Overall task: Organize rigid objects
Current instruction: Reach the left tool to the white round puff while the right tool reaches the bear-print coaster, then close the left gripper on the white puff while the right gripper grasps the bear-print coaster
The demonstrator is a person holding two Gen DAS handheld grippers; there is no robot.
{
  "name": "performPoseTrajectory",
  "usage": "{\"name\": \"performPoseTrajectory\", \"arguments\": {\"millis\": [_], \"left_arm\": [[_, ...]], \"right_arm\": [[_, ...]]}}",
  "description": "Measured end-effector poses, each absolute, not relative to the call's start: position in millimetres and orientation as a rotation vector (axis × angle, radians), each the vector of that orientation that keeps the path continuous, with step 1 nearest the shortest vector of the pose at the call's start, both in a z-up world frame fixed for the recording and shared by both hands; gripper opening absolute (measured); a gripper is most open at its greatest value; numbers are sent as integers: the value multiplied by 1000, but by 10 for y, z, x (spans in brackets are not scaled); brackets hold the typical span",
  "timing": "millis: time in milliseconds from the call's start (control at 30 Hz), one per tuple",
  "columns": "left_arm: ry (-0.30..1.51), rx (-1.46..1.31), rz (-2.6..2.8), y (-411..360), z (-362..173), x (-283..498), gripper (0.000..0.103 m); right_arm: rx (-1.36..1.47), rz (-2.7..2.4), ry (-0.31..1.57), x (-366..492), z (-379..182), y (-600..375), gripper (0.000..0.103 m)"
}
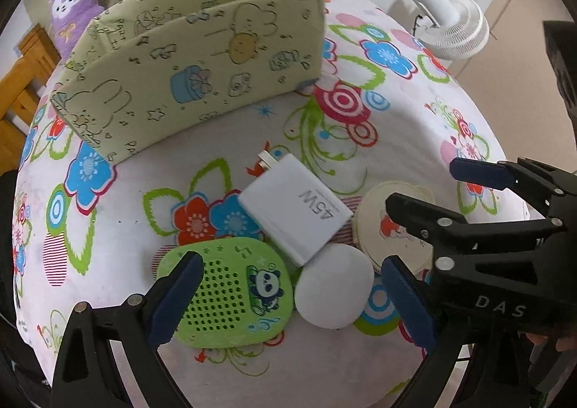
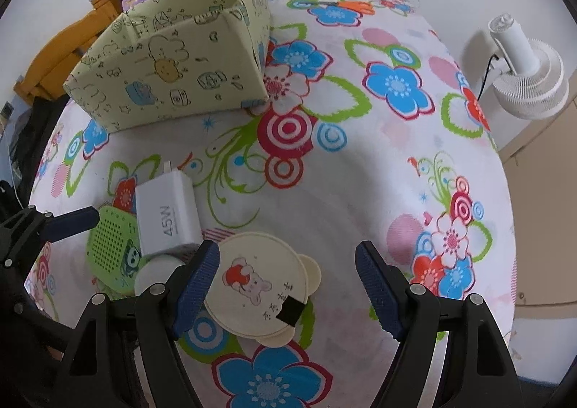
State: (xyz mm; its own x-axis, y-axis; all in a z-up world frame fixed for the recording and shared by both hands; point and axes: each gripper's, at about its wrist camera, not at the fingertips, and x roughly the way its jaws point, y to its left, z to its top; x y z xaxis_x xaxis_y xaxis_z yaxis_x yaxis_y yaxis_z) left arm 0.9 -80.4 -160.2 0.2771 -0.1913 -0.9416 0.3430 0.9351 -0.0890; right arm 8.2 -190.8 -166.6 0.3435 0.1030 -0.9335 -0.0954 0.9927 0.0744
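Left wrist view: the left gripper (image 1: 288,294) is hanging over the cluster with its jaws spread and nothing clenched between them. Its left finger (image 1: 176,294) is lying over the edge of the green speaker (image 1: 230,294); the white puck (image 1: 333,287) is sitting just inside the right finger. The charger (image 1: 295,208) is lying just beyond, touching the puck and overlapping the speaker's far corner. The box (image 1: 187,69) is standing well apart at the far side of the cloth (image 1: 414,119). The right gripper (image 1: 425,191) is coming in from the right above the cream case (image 1: 389,224), open.

Right wrist view: the right gripper (image 2: 286,291) is released too, jaws wide. The cream case (image 2: 259,285) is lying between the fingers, close against the left one and well clear of the right; whether that finger is touching it I cannot tell. The charger (image 2: 167,217) and speaker (image 2: 115,245) are crowding its left side, and the box (image 2: 173,62) is showing its open top.

This looks like the approach step: both grippers are lining up for a pick, nothing lifted yet. Next, each likely needs to centre on one thing, settle lower and close, then carry it to the box.

Only the right view is showing the box's hollow and the black tab on the case; only the left view is showing the puck whole.
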Motion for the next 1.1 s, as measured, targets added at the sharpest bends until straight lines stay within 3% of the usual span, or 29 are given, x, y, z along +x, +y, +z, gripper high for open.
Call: {"name": "performPoseTrajectory", "arguments": {"millis": [133,400,633,833,867,1100], "left_arm": [[1247,160,-371,-844,-1639,-39,97],[1261,172,-387,-914,-1715,-64,79],[1226,277,-410,-1067,-1739,-155,72],[1204,296,-405,-1101,-1732,-154,56],[1199,294,-404,-1097,-1727,-157,48],[1215,254,-418,-1057,-1721,-132,47]], "right_arm": [[24,127,1230,45,-1724,-1937,80],[46,114,1244,-23,-1773,-2000,81],[62,103,1258,-82,-1816,-2064,81],[70,101,1269,-116,-1841,-2073,81],[76,102,1268,-120,-1839,-2076,81],[92,116,1272,-91,-1848,-2063,81]]}}
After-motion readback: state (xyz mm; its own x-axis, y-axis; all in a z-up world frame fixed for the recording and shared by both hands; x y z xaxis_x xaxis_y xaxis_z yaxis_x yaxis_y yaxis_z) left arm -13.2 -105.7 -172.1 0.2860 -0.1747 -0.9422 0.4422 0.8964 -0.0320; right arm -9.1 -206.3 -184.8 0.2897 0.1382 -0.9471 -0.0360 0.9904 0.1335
